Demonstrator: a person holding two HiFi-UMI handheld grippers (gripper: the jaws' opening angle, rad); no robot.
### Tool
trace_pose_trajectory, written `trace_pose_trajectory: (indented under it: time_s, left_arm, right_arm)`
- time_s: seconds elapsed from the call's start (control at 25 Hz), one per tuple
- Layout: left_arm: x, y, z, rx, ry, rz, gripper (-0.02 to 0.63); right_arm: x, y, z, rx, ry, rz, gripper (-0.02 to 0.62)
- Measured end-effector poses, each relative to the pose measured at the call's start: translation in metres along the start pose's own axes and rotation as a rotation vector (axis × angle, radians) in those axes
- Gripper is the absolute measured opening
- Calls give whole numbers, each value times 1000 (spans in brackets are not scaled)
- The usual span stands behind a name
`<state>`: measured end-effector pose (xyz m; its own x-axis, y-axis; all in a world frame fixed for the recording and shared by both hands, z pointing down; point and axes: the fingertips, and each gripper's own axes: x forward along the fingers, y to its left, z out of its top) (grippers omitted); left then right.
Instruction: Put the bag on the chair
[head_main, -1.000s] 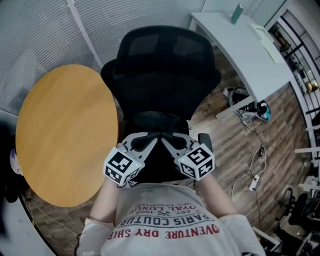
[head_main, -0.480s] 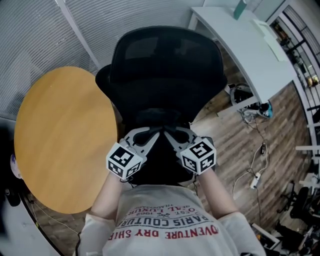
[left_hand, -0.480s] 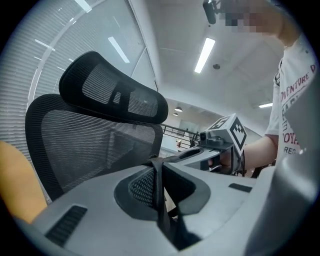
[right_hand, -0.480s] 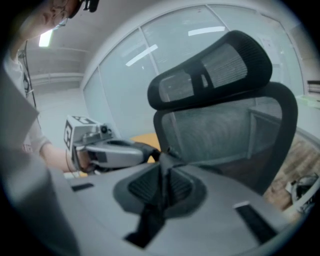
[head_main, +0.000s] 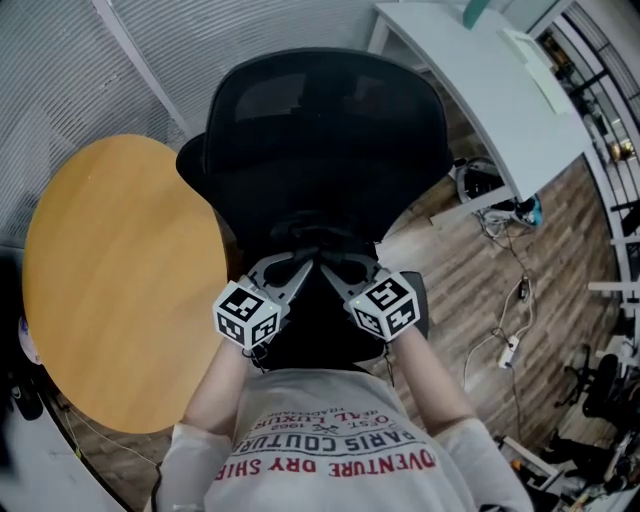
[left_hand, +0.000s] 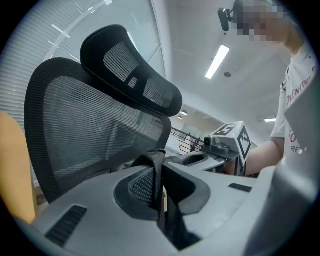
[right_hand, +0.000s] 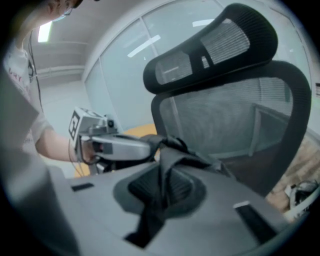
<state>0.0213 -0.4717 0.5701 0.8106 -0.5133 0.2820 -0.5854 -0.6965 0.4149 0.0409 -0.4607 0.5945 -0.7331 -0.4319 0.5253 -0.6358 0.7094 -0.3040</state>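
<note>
Bag strap (left_hand: 158, 172) fills left gripper (head_main: 297, 268), right gripper (head_main: 340, 270) jaws.

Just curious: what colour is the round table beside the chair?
Warm yellow-orange. The round table shows best in the head view.

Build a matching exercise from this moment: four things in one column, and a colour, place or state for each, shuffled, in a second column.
Things
1. round table
2. chair
3. desk
4. bag strap

Descriptions
A. white, at the upper right of the head view
B. pinched in both the left tongs and the right tongs
C. yellow-brown wood, at the left of the head view
D. black, with a mesh back, straight ahead of the person

Pairs: 1-C, 2-D, 3-A, 4-B
</note>
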Motion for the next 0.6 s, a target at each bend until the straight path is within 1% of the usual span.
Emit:
trace_pose_trajectory:
  time_s: [0.12, 0.2, 0.32, 0.4, 0.48, 0.6]
  left_arm:
    - [8, 1, -23, -8, 47, 0, 55]
    - [9, 2, -47, -8, 105, 5, 55]
    - [5, 6, -84, -36, 189, 17, 57]
    - [2, 10, -98, -75, 198, 34, 57]
    - [2, 15, -103, -123, 178, 55, 72]
    - [7, 21, -109, -139, 165, 88, 90]
  right_arm:
    - [6, -6, -19, 11, 52, -8, 49]
    - [9, -8, -36, 44, 91, -12, 49]
    - [10, -6, -62, 84, 135, -27, 49]
    - [9, -8, -74, 120, 150, -42, 49]
    - [8, -14, -82, 161, 152, -61, 49]
    - [9, -24, -89, 188, 154, -97, 54]
